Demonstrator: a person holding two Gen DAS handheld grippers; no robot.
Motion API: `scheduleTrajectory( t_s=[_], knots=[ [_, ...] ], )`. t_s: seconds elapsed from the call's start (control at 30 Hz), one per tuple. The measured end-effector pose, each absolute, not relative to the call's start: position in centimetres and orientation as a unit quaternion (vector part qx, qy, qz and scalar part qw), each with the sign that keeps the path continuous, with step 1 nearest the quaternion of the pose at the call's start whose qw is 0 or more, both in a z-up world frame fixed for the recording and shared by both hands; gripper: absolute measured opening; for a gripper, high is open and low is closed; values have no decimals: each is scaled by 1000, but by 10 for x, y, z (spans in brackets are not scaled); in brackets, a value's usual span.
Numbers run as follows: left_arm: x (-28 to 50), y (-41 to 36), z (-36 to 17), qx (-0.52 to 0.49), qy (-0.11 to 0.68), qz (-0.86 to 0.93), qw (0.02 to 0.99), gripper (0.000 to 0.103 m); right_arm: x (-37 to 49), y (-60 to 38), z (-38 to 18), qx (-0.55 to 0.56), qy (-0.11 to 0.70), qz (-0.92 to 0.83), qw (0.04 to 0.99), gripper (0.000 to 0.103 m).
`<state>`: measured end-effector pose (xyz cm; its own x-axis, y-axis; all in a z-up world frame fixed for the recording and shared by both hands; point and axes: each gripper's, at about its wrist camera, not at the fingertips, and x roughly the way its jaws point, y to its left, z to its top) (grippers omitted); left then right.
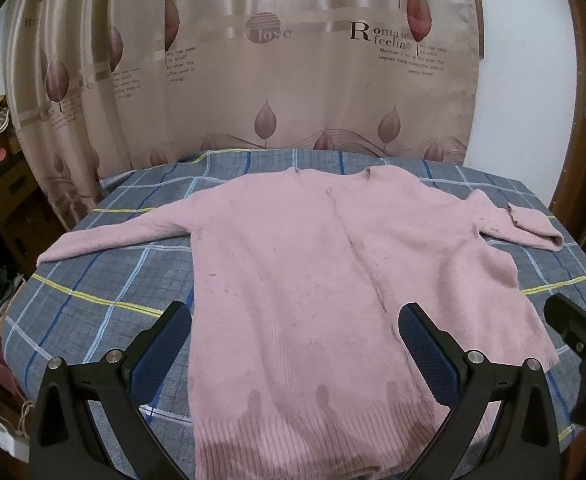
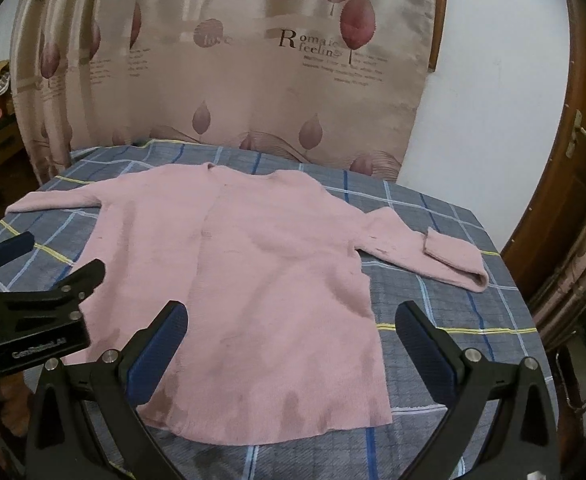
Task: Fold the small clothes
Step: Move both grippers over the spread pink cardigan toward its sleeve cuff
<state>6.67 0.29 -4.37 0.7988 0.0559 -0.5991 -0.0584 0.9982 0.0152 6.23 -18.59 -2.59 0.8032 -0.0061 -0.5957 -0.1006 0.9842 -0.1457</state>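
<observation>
Lying flat beyond both wide-spread jaws, pink sweater (image 1: 293, 280) on checked cloth (image 1: 93, 300).

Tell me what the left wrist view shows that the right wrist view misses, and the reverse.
Only the left wrist view: the cardigan's ribbed hem up close, and the right tongs at the edge. Only the right wrist view: a door handle, and the left tongs from the side. Both: the pink cardigan spread flat on the plaid cloth, leaf-print curtain behind.
</observation>
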Motion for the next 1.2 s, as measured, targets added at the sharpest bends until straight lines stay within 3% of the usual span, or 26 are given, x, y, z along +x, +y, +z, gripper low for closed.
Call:
scheduleTrajectory(
  t_s=[1.2],
  knots=[
    [100, 19, -73, 4, 304, 47, 952, 103, 117, -217, -44, -85, 339, -15, 937, 103]
  ],
)
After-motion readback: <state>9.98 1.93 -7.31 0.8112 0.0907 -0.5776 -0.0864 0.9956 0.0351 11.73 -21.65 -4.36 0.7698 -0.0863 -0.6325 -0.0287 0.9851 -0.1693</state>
